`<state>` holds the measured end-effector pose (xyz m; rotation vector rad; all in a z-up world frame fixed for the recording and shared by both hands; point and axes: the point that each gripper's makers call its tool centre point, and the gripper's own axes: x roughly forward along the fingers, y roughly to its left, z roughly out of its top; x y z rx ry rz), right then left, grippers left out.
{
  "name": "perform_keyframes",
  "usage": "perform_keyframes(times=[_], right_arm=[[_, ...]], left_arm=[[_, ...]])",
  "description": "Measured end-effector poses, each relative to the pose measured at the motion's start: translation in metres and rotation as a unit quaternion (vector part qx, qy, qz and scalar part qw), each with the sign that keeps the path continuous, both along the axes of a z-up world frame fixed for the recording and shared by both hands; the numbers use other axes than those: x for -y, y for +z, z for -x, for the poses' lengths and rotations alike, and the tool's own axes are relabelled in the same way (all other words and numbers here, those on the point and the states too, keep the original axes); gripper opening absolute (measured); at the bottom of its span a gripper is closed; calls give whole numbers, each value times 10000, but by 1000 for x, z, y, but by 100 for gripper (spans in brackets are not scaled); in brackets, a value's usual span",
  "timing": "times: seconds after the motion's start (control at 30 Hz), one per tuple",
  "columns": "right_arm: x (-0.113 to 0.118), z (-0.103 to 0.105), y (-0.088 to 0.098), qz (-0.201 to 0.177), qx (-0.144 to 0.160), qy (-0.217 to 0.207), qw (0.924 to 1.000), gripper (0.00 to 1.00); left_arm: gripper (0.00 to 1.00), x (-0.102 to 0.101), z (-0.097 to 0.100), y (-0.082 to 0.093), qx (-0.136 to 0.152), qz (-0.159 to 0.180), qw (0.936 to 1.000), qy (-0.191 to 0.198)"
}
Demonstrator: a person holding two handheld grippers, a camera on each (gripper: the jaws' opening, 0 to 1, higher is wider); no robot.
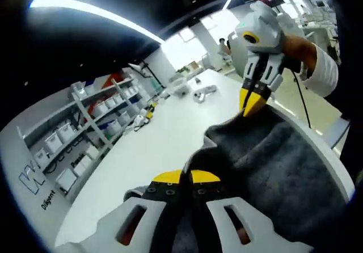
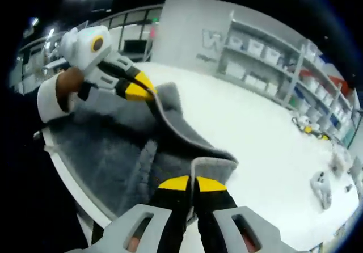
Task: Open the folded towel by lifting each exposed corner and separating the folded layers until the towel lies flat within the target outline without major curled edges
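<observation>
Grey fluffy towel (image 1: pixel 272 156), partly folded, draped over white table edge, two corners lifted, edge taut between.

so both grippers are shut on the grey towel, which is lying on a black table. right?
Not quite: the table is white, not black, as the right gripper view shows. The rest holds: the left gripper and the right gripper are each shut on an edge of the grey towel.
</observation>
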<state>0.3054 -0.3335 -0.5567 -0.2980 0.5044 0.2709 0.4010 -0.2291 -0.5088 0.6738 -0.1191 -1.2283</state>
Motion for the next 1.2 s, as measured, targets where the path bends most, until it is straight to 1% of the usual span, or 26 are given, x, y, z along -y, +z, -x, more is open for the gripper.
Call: perform_keyframes(times=[0.1, 0.2, 0.27, 0.4, 0.5, 0.57, 0.67, 0.73, 0.8, 0.87, 0.97, 1.07, 1.1, 1.17, 1.2], right_arm=[[6, 2, 4, -55, 49, -83, 9999, 0], [10, 4, 7, -97, 80, -119, 9999, 0], [12, 6, 7, -100, 74, -133, 9998, 0], [17, 11, 11, -187, 103, -156, 9997, 0], [20, 15, 15, -263, 153, -146, 9994, 0], [22, 16, 18, -270, 204, -153, 9993, 0], [23, 19, 20, -325, 211, -145, 9991, 0], [23, 21, 22, -370, 233, -165, 9989, 0], [23, 22, 23, -418, 227, -144, 9988, 0], [23, 24, 23, -447, 204, -102, 9987, 0], [24, 27, 23, -462, 191, -74, 9987, 0], [26, 29, 24, -471, 195, -51, 9987, 0], [26, 29, 26, -474, 227, -42, 9986, 0], [27, 29, 27, -510, 250, -37, 9984, 0], [27, 29, 28, -520, 263, -31, 9983, 0]], left_arm=[[2, 3, -6, 10, -47, 165, 9998, 48], [2, 7, -23, 20, -47, 333, 9993, 140], [2, 11, -26, 26, -99, 456, 9988, 151], [2, 16, -38, 31, -212, 649, 9973, 253], [2, 20, -40, 32, -264, 714, 9967, 267], [2, 21, -45, 33, -299, 767, 9962, 297], [2, 25, -52, 35, -476, 924, 9941, 321], [2, 29, -58, 35, -556, 938, 9935, 318], [2, 33, -63, 35, -572, 918, 9937, 302], [2, 37, -68, 36, -730, 990, 9921, 243], [2, 42, -74, 36, -691, 960, 9926, 260], [2, 47, -104, 41, -680, 904, 9932, 264], [2, 48, -107, 41, -687, 906, 9932, 261], [2, 53, -121, 47, -658, 991, 9926, 238], [2, 57, -112, 46, -630, 1006, 9927, 229]])
